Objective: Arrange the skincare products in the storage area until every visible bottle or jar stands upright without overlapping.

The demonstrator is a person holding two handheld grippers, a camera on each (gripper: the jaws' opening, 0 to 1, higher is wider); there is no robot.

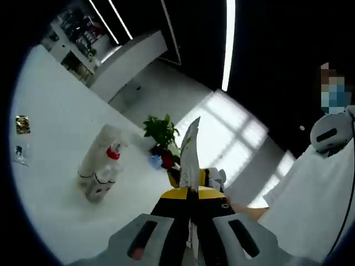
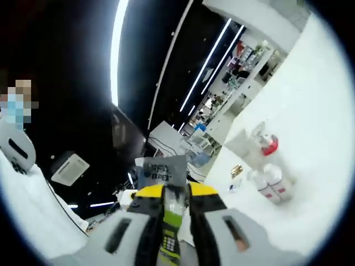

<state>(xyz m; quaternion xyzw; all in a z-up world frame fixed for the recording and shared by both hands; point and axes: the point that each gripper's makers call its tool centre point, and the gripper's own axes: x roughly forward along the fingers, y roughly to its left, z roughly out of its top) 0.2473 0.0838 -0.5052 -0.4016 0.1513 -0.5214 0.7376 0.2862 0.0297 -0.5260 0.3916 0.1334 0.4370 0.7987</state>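
My left gripper (image 1: 189,192) is shut on a thin silvery sachet (image 1: 190,152), which I see edge-on rising from the yellow jaw tips. On the white table (image 1: 50,111) to the left, a tall white tube (image 1: 100,148) and a clear bottle with a red cap (image 1: 105,178) stand close together. My right gripper (image 2: 169,191) is shut on a flat sachet (image 2: 162,170) with a grey printed top and a green lower part. To the right in that view is the same bottle cluster (image 2: 269,172), with the red cap (image 2: 269,145) showing.
A potted green plant (image 1: 161,130) and small blue and red items (image 1: 160,160) sit past the bottles. Two small flat packets (image 1: 21,137) lie at the table's far left. A person in white (image 1: 310,188) stands close on the right. White shelving (image 2: 244,66) runs behind the table.
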